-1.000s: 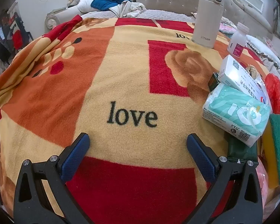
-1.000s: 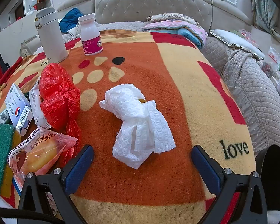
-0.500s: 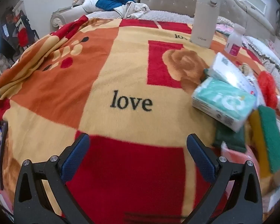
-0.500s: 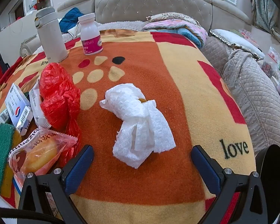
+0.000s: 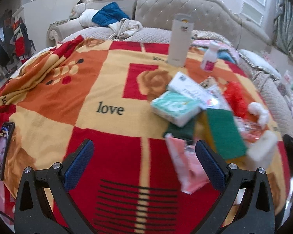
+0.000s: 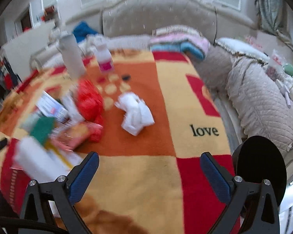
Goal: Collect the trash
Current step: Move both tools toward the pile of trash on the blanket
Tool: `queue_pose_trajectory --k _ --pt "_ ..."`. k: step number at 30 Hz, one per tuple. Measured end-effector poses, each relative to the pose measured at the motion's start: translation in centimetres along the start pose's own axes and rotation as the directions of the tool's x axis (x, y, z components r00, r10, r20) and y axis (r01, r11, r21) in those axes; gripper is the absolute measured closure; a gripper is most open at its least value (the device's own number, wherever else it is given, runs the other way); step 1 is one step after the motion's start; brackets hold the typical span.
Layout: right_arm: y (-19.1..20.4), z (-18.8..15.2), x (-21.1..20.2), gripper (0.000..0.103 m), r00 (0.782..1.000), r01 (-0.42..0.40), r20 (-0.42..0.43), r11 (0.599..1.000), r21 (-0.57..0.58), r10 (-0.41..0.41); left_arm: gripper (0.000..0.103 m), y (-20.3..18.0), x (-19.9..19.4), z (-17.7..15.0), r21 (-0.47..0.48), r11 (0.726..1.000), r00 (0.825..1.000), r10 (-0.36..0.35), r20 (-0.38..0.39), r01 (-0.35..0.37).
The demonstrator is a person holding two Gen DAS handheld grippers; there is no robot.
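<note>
- Right wrist view, nearest: right tongs [image 6: 149,168] spread wide, empty, above the blanket [image 6: 138,175].
- Crumpled tissue [image 6: 135,115] farther out, just beside the red bag [image 6: 89,103]; risk of snagging both.
- Left tongs [image 5: 144,159] equally wide, empty; pink wrapper [image 5: 182,161] near; blur invites a missed grab.

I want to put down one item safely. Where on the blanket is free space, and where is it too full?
Free: the blanket between the phone and the tissue pack, and the patch right of the crumpled tissue. Crowded: around the green sponge and red bag.
</note>
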State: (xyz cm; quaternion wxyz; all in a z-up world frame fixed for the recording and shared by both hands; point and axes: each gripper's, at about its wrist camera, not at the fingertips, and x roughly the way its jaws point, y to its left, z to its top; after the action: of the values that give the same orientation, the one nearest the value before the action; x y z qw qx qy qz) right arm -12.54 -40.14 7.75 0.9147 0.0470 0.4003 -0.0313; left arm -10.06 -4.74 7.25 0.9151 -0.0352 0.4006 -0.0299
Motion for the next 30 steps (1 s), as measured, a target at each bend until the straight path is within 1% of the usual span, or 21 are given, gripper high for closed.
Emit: queue_pose_trajectory --k 3,6,11,16,19,22,30 --pt "1.3 0.2 -2.2 0.0 0.998 -0.022 0.059 1.0 -0.006 0.023 0.0 -1.4 -1.7 0.0 0.015 1.0 0.999 -0.025 0.033 0.024" --pt "3.3 0.2 -4.3 0.0 0.991 -0.039 0.129 0.999 -0.017 0.041 0.0 -2.4 -3.0 -0.1 0.033 0.999 0.997 -0.035 0.062 0.033" --pt "5.5 0.2 -6.1 0.0 0.978 -0.056 0.197 0.998 -0.042 0.063 0.0 -3.2 -4.4 0.0 0.033 0.998 0.994 -0.052 0.096 0.049" --pt "6.5 0.0 -7.1 0.0 0.97 -0.081 0.226 0.995 -0.05 0.09 0.0 -3.7 -5.1 -0.1 0.025 0.998 0.992 -0.061 0.114 0.058" --pt "6.8 -0.1 -7.7 0.0 0.964 -0.073 0.251 0.995 -0.063 0.087 0.0 -4.1 -5.3 -0.2 0.034 0.998 0.991 -0.062 0.116 0.058" --pt "7.3 -0.1 -7.9 0.0 0.964 -0.07 0.251 0.994 -0.08 0.088 0.0 -4.4 -5.4 -0.3 0.037 0.998 0.991 -0.061 0.121 0.057" --pt "7.4 -0.1 -8.2 0.0 0.961 -0.065 0.264 0.995 -0.078 0.084 0.0 -4.5 -5.3 -0.2 0.036 0.998 0.991 -0.062 0.12 0.058"
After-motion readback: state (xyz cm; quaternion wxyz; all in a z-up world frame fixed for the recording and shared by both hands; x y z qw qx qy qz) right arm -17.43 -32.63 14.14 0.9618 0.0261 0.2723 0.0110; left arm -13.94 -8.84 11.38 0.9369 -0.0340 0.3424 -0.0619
